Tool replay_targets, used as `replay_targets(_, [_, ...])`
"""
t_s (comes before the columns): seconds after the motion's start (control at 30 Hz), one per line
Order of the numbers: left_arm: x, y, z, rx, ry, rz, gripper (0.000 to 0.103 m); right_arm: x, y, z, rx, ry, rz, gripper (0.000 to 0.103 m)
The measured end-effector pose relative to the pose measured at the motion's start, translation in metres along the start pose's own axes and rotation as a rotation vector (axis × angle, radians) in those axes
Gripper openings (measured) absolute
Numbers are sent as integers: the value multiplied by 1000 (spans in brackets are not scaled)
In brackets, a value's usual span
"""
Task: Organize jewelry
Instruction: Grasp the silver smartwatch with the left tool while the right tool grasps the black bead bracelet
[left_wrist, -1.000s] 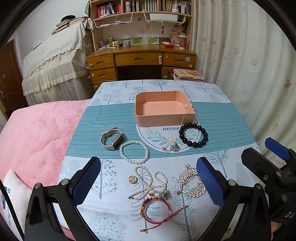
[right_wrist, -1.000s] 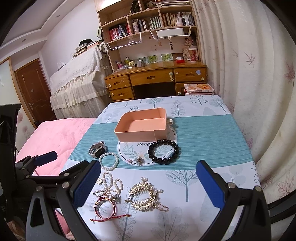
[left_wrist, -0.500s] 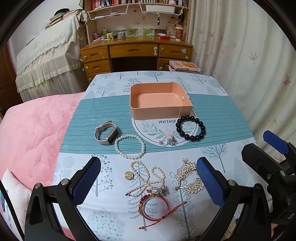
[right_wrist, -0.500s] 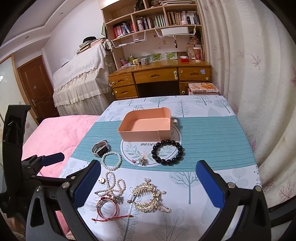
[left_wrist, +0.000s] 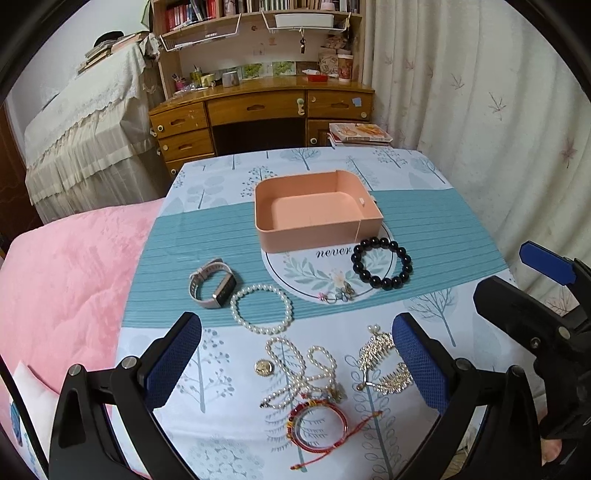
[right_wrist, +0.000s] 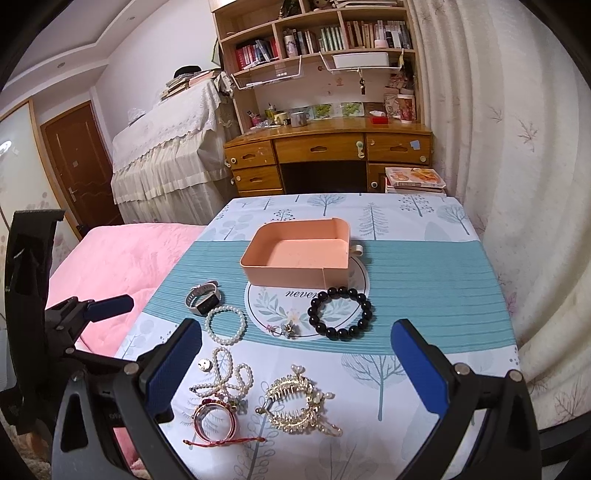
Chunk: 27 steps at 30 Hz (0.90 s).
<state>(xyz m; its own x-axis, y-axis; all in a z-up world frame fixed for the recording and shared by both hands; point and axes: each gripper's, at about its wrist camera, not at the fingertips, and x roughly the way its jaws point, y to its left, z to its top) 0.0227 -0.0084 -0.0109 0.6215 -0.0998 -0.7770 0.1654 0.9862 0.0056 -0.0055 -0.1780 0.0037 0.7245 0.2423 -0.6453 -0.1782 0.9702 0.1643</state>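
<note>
glossy black beads, matt plastic box

Wooden desk with drawers against the far wall, bookshelf above. Pale leaf-print curtain at right. Brown door at left, pink bed alongside.

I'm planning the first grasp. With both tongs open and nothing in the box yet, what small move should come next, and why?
Probably lower the right tongs onto the gold hair comb: it lies right between the open fingers, apart from the pearl tangle, and the pink box stands empty.
</note>
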Motion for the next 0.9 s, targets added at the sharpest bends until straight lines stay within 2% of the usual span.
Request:
replay_targets(0.1, [4,5,5,-4,4,-6,102,5,-3,7,-2,13,8,102])
replay_targets(0.4, [33,28,18,-39,63,-9,102,30,-18,25,11,98,19,89])
replay_targets(0.63, [65,61,42,-51,125,2,102,74,-44,46,63,240,43,73])
replay_targets(0.7, [77,76,52,-69,140,21,102,90,-52,49,80,274,31,71])
replay_targets(0.8, [100,98,60,-99,178,44,95,121,-64,49,98,342,5,69])
replay_targets(0.87, [119,111,60,-118,221,49,92,139,-72,45,119,396,-6,63])
replay_targets(0.9, [128,116,58,-130,244,48,87,147,-76,43,126,418,-5,59])
